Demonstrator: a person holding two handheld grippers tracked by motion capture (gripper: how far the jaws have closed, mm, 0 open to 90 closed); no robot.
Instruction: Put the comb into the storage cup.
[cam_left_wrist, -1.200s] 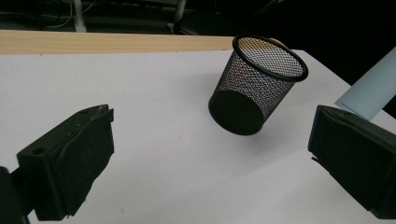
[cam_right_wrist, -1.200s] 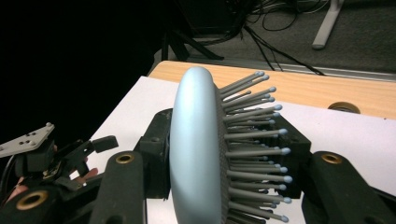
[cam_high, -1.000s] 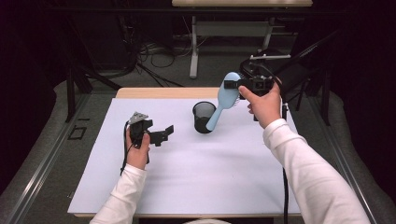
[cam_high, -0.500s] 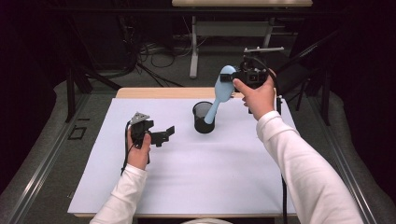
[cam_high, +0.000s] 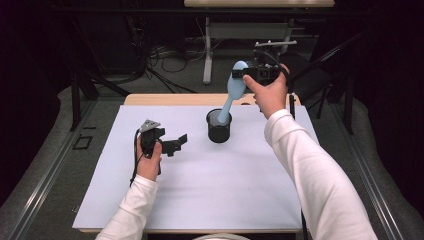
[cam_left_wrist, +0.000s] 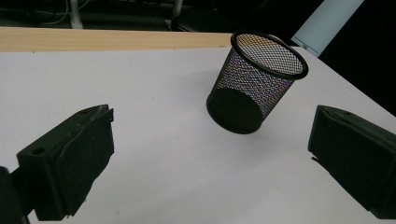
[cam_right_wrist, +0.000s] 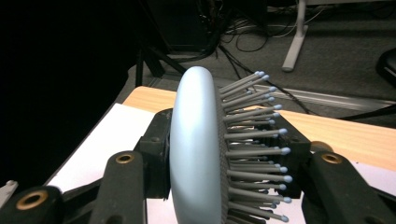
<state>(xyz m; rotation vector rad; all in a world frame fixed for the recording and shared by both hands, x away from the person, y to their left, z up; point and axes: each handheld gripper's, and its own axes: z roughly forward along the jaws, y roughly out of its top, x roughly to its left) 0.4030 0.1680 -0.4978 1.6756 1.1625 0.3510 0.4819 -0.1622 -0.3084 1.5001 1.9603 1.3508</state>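
Right claw (cam_high: 249, 74) clamped on the head of a pale blue hairbrush (cam_high: 235, 85), raised above the far edge of the worktop (cam_high: 200, 200). In the right gripper view the brush head (cam_right_wrist: 196, 149) sits between the two jaws, back against one, bristles against the other. Handle (cam_high: 223, 112) slants down to the black mesh cup (cam_high: 219, 127); from the high view the tip looks at or just inside the rim, can't tell how deep.

Left claw (cam_high: 175, 144) apart, nothing in it, low over the worktop left of the cup, well apart from it. The left gripper view shows the cup (cam_left_wrist: 254, 88) between its jaws farther off, standing free.

Risks, as judgement:
- Cup is light and nobody steadies it. A handle dragged sideways against the rim could tip or slide it.
- One jaw bears on springy bristles, so the brush could twist or slip in the grip.
- Letting go with the handle barely in could make the heavy head topple out, or pull the cup over.
- The slant is steep, so the handle may catch the rim.
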